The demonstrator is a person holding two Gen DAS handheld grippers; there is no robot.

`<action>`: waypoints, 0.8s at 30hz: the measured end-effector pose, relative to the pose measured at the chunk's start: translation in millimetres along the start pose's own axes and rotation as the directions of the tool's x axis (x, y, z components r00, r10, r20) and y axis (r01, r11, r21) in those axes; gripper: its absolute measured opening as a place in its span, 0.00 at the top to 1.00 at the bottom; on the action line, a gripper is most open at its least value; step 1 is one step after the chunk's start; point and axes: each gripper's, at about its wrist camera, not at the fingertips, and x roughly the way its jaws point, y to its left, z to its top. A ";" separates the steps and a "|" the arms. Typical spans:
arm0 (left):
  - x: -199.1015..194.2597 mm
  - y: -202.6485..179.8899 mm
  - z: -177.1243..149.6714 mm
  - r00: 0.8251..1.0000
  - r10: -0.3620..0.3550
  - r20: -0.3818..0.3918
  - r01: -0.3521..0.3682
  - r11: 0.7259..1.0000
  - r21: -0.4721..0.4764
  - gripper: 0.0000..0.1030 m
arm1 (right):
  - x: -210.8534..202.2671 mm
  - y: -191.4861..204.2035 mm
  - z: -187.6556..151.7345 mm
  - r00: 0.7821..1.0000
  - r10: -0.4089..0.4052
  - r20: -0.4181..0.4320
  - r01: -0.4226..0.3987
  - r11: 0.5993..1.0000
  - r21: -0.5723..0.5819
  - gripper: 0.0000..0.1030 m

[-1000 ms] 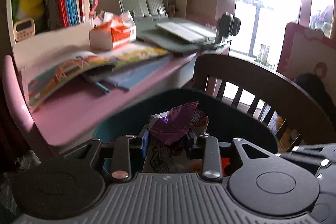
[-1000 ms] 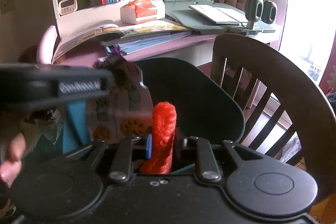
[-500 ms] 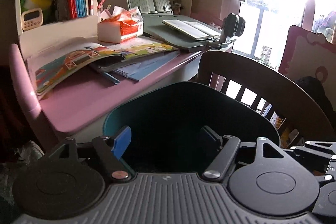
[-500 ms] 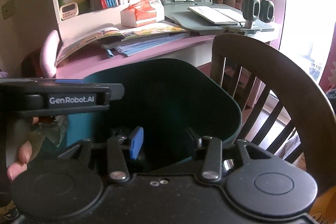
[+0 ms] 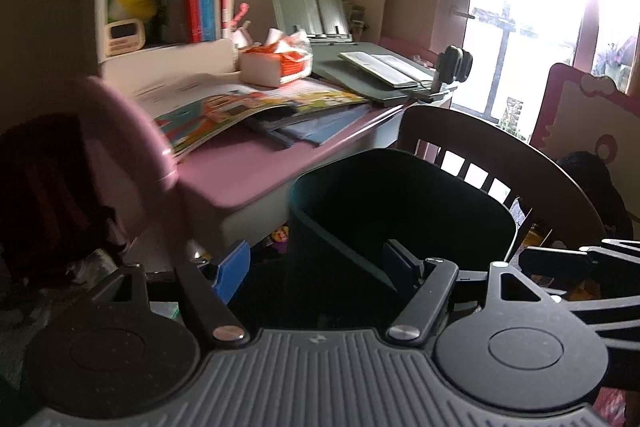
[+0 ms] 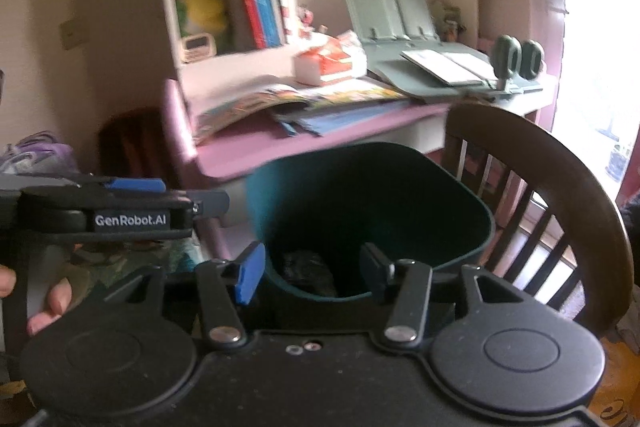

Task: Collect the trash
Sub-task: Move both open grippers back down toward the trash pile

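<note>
Standing upright, mouth upward: teal bin (image 6: 400,187)

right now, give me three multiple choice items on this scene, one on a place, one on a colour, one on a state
1. Where is the bin?
A. on the desk
B. on the floor beside the chair
C. on the shelf

2. What colour is the desk top?
A. pink
B. green
C. white

3. What is in the left claw?
A. a wrapper
B. a book
C. nothing

Answers:
1 B, the bin stands below the desk edge, next to the chair back.
2 A, the bare top under the books is pink.
3 C, its jaws stand apart with nothing between them.
</note>
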 end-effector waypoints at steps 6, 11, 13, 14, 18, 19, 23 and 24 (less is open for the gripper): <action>-38.2 38.6 -23.8 1.000 0.026 -0.006 -0.027 0.999 -0.035 0.23 | -19.9 40.5 -11.5 0.997 0.072 0.013 -0.072 0.997 -0.025 0.47; -69.4 73.4 -47.8 0.999 0.036 -0.024 -0.037 0.998 -0.058 0.21 | -23.8 80.1 -24.6 0.990 0.139 -0.001 -0.139 0.990 -0.038 0.47; -82.1 87.6 -58.9 0.999 0.047 -0.025 -0.048 0.997 -0.067 0.17 | -23.5 97.5 -31.9 0.986 0.169 -0.007 -0.169 0.985 -0.043 0.46; -89.5 96.3 -65.3 0.999 0.050 -0.021 -0.052 0.996 -0.073 0.17 | -22.3 105.5 -34.9 0.983 0.182 -0.010 -0.182 0.982 -0.046 0.46; -111.2 128.8 -88.0 0.998 0.057 -0.025 -0.059 0.992 -0.108 0.16 | -13.5 140.1 -49.3 0.971 0.234 -0.044 -0.236 0.970 -0.057 0.46; -116.1 136.3 -94.2 0.998 0.059 -0.027 -0.062 0.991 -0.120 0.16 | -9.3 150.0 -53.3 0.967 0.247 -0.057 -0.250 0.966 -0.061 0.46; -131.2 170.5 -121.9 0.996 0.079 -0.041 -0.085 0.982 -0.171 0.02 | 8.2 181.8 -73.4 0.952 0.290 -0.103 -0.296 0.954 -0.047 0.46; -133.9 179.9 -130.1 0.995 0.089 -0.040 -0.095 0.978 -0.186 0.01 | 13.6 188.4 -78.2 0.947 0.298 -0.117 -0.305 0.952 -0.038 0.46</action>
